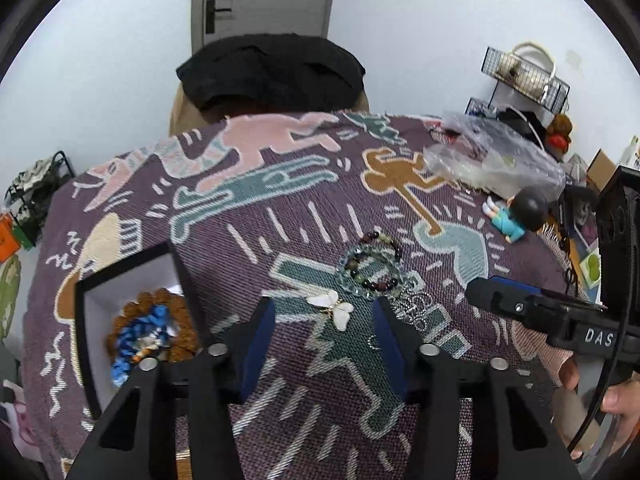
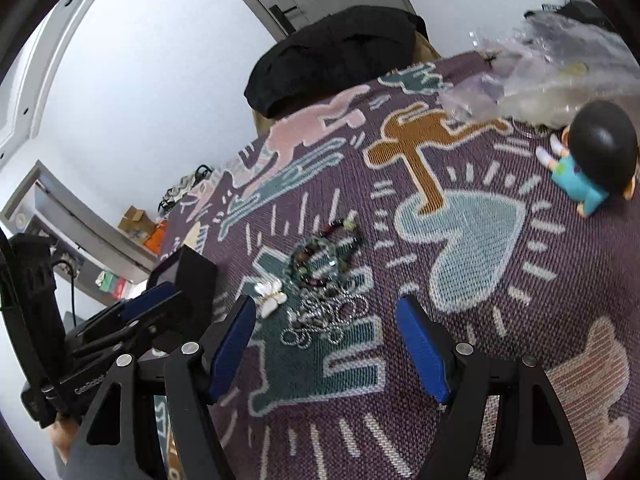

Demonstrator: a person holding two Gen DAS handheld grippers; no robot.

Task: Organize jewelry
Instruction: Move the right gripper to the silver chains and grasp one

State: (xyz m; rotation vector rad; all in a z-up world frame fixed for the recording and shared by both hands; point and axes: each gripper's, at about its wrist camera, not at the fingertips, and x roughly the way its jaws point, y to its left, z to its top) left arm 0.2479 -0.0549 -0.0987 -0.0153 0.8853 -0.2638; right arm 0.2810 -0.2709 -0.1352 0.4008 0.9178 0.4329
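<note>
I see the counter under a woven purple cloth (image 1: 304, 216) patterned with pink, teal and tan figures. At its far edge sits a chair draped with a black garment (image 1: 272, 70). On the far right of the cloth lies a crumpled clear plastic bag (image 1: 492, 156), and just in front of it a small doll (image 2: 592, 156) with a black head and teal clothes lies on its side.

At my left, a black jewelry box (image 1: 132, 276) with a white lining stands open on the cloth; inside it rest a brown bead bracelet (image 1: 168, 304) and a blue chip bracelet (image 1: 136, 340).

My left claw (image 1: 324, 344) is released, its blue pads wide apart, hovering above the cloth. The white butterfly brooch (image 1: 332, 308) lies on the cloth just ahead, between the fingertips in view. Just beyond it lies a tangle of beaded bracelets (image 1: 372, 264), clear and dark beads overlapping.

My right claw (image 2: 326, 344) is also released, jaws spread, holding nothing. Ahead of it lies a silver chain (image 2: 324, 320) of rings, touching the bead pile.
</note>
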